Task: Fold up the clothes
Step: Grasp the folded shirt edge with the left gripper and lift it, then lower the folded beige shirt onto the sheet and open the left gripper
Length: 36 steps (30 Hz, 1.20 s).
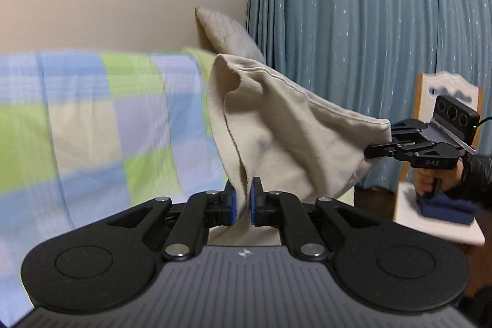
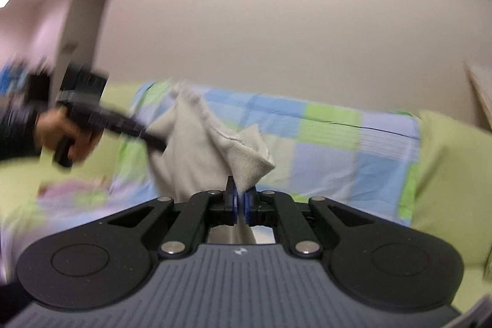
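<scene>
The cloth, beige, soft and fleecy with a stitched hem, hangs in the air between both tools. The left tool is clamped on one bunched edge, the right tool on another. Behind it lies a bed with a checked blue, green and cream cover, a plain wall and pleated blue curtains.

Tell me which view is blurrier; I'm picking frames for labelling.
Right wrist view: heavy motion blur smears the left gripper, the hand and the checked blanket. Left wrist view: sharper, the beige garment and curtain crisp, the blanket at left streaked. Both bend straight lines, fisheye style.
</scene>
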Motion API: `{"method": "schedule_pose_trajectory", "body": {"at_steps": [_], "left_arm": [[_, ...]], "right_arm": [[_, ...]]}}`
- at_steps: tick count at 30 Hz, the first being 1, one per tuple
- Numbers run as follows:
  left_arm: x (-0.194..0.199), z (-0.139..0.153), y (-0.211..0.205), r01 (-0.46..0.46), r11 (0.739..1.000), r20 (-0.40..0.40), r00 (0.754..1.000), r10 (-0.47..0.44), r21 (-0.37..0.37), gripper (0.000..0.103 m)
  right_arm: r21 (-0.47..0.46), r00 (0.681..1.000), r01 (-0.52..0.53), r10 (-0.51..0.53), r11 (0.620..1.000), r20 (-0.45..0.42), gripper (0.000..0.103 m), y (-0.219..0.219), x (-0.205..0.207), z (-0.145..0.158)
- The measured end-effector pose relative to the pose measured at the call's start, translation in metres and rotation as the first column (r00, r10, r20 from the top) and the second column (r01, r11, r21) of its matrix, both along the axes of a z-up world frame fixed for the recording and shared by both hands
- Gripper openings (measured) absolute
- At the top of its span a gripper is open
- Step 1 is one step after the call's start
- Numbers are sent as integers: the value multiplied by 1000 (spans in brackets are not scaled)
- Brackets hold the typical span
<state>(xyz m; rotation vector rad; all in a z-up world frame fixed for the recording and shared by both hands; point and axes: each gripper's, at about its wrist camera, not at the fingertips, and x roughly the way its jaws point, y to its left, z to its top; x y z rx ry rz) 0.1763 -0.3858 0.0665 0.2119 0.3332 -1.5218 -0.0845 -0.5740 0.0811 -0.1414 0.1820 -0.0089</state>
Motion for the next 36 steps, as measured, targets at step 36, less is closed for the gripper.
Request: {"method": "schedule_pose_trajectory", "body": {"at_steps": [36], "left_arm": [[88, -176, -21, -274, 924, -519, 768, 377, 266, 40]], "right_arm": [[783, 935, 119, 197, 610, -296, 26, -114, 114, -206]]}}
